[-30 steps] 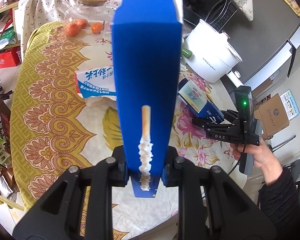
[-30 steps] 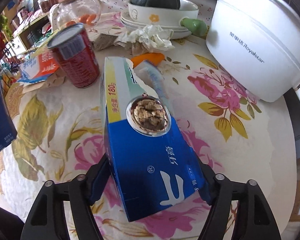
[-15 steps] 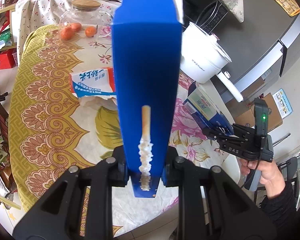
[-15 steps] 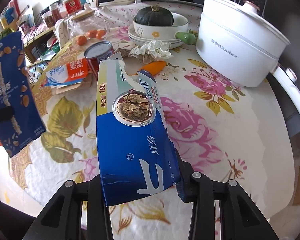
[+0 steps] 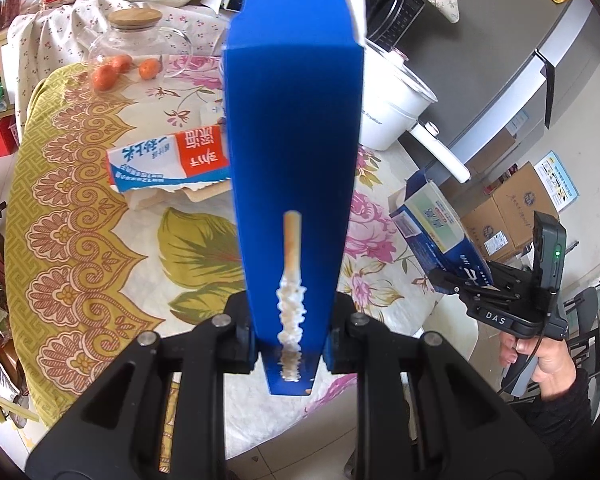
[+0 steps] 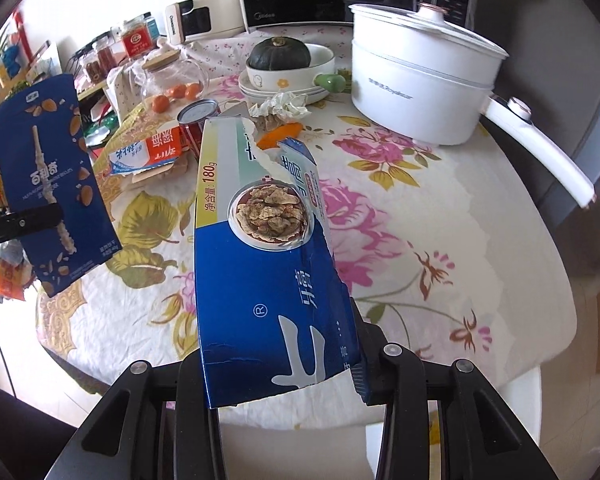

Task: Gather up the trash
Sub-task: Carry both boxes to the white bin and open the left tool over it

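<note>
Together, both tools carry trash clear of the table [image 6: 440,240]. Left gripper [image 5: 290,344]: jaws pinch the lower end of a blue biscuit-stick box [image 5: 294,140], which stands upright straight ahead of the fingers, probably so its open top stays away from the grip. Right gripper [image 6: 278,364]: jaws clamp the bottom of a torn blue toothpaste carton [image 6: 260,280], its ripped end pointing away from the tool. Beyond both fingertips, uncollected litter lies on the cloth: a flattened milk carton [image 5: 168,160], a red can [image 6: 198,118] and crumpled tissue [image 6: 280,105].
</note>
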The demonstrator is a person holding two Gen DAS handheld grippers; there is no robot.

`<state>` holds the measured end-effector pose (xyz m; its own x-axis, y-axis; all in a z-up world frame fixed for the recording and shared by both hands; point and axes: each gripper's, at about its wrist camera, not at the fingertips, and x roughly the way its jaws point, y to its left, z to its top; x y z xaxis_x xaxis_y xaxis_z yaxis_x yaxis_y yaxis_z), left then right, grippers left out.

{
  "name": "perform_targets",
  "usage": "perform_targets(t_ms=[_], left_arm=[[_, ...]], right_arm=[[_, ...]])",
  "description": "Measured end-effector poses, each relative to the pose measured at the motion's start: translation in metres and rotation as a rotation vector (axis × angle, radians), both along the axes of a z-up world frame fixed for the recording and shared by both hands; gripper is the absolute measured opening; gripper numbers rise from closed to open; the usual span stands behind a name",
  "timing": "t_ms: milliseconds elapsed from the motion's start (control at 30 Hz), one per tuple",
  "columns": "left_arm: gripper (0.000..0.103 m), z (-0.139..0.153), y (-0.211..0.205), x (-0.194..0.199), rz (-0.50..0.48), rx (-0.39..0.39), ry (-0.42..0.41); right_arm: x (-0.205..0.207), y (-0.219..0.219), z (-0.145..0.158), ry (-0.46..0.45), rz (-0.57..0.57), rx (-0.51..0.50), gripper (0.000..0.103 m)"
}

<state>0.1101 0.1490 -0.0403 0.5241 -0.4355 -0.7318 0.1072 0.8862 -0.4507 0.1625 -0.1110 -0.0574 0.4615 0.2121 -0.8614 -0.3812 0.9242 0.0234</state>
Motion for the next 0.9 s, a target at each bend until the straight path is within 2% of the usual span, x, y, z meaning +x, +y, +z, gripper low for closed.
perform_targets(t_ms=[367,633,900], left_arm=[[0.025,0.001,-0.042,0.006,-0.092,-0.004,-0.002],[0.025,0.006,-0.09,0.012,-0.185,-0.015,-0.022],[0.025,0.009,-0.148,0.016,-0.292,0.007,-0.041]], right_arm=[[-0.026,-0.059,0.015,-0.034,-0.097,0.016,0.04],[-0.045,-0.113,0.013,-0.018,-0.184,-0.012,0.04],[-0.07,-0.166,0.001,0.03,-0.269,-0.037,0.04]])
